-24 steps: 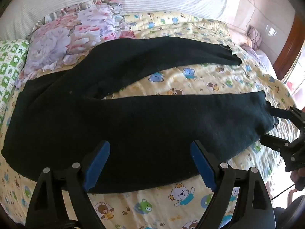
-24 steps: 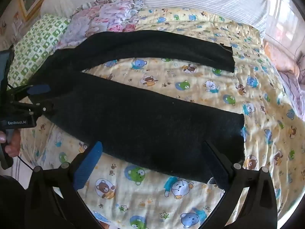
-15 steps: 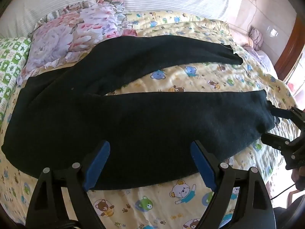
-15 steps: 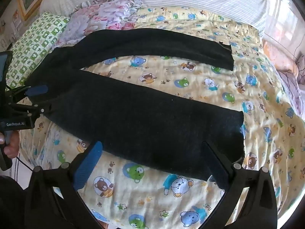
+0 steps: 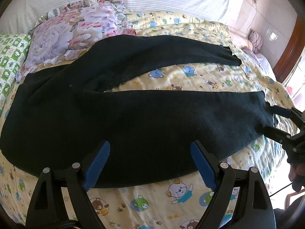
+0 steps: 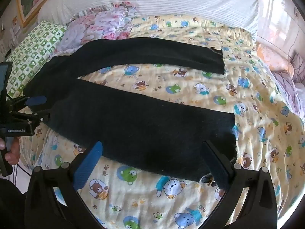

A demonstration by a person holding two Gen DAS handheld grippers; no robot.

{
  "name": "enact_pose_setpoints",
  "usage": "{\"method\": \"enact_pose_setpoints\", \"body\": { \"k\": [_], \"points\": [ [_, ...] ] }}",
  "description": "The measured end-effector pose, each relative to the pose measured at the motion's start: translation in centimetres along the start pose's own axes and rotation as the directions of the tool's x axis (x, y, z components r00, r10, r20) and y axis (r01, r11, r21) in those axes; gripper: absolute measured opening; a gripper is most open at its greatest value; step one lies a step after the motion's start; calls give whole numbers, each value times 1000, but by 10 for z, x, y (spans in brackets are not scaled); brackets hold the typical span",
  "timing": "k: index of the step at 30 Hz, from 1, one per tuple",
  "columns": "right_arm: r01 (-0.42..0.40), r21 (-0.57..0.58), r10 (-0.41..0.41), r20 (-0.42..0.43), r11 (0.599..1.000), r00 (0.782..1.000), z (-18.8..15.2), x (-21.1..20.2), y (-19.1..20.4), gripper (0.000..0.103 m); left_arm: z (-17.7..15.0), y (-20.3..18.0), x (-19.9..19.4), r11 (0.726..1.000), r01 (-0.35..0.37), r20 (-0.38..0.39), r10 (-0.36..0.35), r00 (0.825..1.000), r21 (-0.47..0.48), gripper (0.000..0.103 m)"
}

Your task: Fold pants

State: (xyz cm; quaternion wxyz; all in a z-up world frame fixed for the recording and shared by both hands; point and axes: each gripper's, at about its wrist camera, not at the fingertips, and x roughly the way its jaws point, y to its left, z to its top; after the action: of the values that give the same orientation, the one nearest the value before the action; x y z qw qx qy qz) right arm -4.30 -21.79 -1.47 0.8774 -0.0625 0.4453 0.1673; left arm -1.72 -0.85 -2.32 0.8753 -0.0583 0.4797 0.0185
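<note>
Left wrist view: we see our left claw (image 5: 149, 164) with its two blue-padded fingers (image 5: 97, 165) spread wide, gripping nothing, the tips hanging over the near edge of the trousers (image 5: 133, 122). There is one pair of trousers, black and soft-looking, lying flat on the bed cover (image 5: 152, 206) straight ahead of the claw. The waist end sits off to the claw's left, and two legs run away to its right, splayed apart so a wedge of yellow bear-print cover shows between them. The nearer leg is broad and smooth; the farther one curves and ends in a ragged cuff. Beyond the trousers we count two pillows, one flowered (image 5: 76, 32) and one green-checked (image 5: 9, 61), both ahead and to the left. At the far right our right claw (image 5: 274, 122) reaches the cuff of the nearer leg; from here we cannot tell whether it is pinching cloth. No containers show.

Right wrist view: our right claw (image 6: 152, 158) is also spread wide and released, its tips over the near edge of the nearer leg, with the cuff just beside its right finger (image 6: 216, 166). The same single pair of trousers (image 6: 133, 122) lies ahead, legs forking to the right. The left claw (image 6: 41, 108) is at the waist end on the far left, fingers apart. The flowered pillow (image 6: 103, 24) and green-checked pillow (image 6: 34, 47) lie ahead to the left, on the bed cover (image 6: 247, 99).
</note>
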Motion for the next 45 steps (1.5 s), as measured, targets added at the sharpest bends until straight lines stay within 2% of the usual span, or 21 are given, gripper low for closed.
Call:
{"method": "enact_pose_setpoints", "body": {
  "k": [34,45],
  "points": [
    [-12,35,11,30,999,999,0,-7,0,103,2,-1,1,1000,30,-10,-30,1000,-5,87],
    [-38,166,33,36,985,999,20,-8,-36,103,28,5,8,998,60,-30,-60,998,16,87]
  ]
}}
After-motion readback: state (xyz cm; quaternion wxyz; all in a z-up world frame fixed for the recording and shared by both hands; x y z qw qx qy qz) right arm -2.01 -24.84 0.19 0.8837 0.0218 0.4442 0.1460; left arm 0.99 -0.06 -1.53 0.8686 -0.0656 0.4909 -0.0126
